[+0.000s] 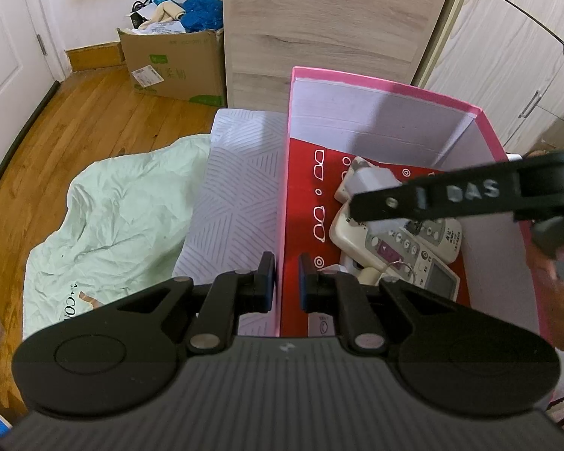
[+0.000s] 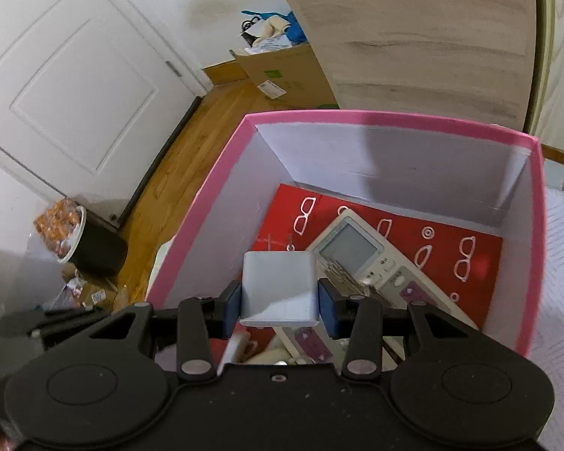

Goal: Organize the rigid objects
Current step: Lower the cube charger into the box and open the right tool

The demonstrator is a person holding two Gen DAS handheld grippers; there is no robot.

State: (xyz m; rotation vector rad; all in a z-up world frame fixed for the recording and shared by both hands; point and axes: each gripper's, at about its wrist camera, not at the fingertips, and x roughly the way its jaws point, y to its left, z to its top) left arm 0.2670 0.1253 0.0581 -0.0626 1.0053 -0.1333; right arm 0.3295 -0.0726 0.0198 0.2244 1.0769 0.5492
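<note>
A pink box [image 1: 385,90] with white inner walls stands on the bed; it also shows in the right wrist view [image 2: 203,203]. A red glasses-print case [image 1: 300,203] and white remote controls [image 1: 410,251] lie in it. My right gripper [image 2: 280,300] is shut on a white charger block [image 2: 280,289] and holds it inside the box above a remote [image 2: 361,255]. In the left wrist view that gripper [image 1: 368,203] reaches in from the right with the charger [image 1: 372,182]. My left gripper [image 1: 286,282] straddles the box's left wall, its jaws close on either side of it.
A striped pillow [image 1: 240,188] and a pale green quilt [image 1: 120,210] lie left of the box. A wooden cabinet [image 1: 327,18] stands behind it. A cardboard box [image 1: 173,64] sits on the wood floor, and a black bin [image 2: 90,244] stands by the door.
</note>
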